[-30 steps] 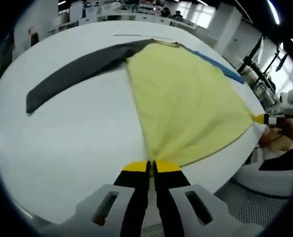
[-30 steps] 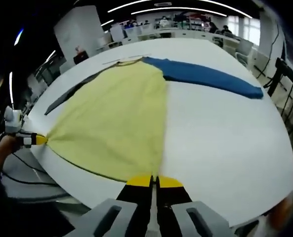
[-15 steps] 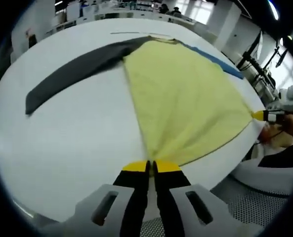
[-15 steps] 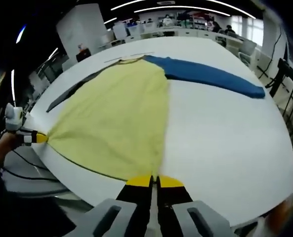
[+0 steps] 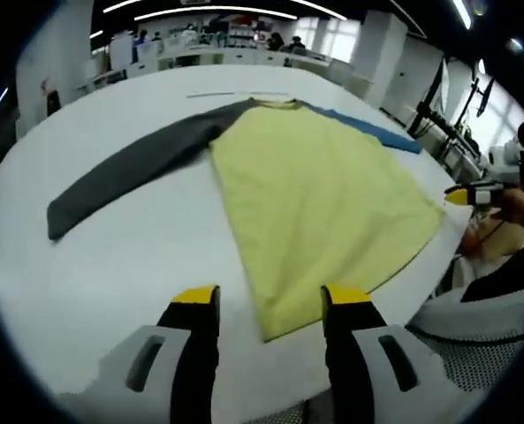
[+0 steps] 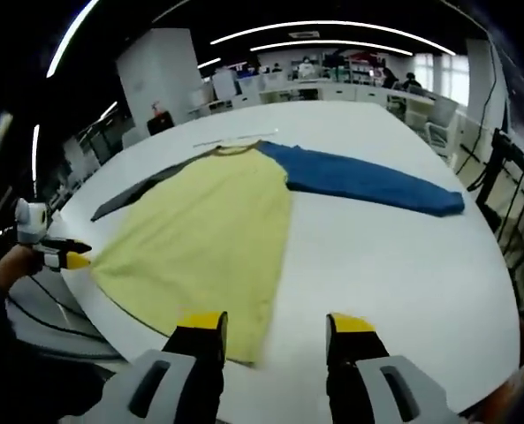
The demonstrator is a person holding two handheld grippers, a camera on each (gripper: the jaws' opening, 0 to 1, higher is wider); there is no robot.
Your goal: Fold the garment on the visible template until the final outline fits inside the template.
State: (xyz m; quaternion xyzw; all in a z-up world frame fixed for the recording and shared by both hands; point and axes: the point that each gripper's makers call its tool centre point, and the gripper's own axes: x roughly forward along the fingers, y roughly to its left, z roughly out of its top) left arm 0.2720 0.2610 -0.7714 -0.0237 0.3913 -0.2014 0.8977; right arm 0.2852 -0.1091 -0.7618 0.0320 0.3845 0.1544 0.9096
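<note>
A: Left gripper view: the left gripper (image 5: pixel 270 305) sits at the bottom centre, its yellow-tipped jaws spread wide with nothing between them. The garment (image 5: pixel 319 190) lies flat on the white table (image 5: pixel 111 265), filling the middle of the frame, its near hem corner between the jaw tips.

B: And the sleeves?

A: The grey sleeve (image 5: pixel 133 172) stretches to the left, the blue sleeve (image 5: pixel 368 132) to the upper right.

B: Right gripper view?

A: The right gripper (image 6: pixel 275 327) is at the bottom, jaws also parted and empty. The yellow body spreads centre-left, and the blue sleeve reaches towards the right.
</note>
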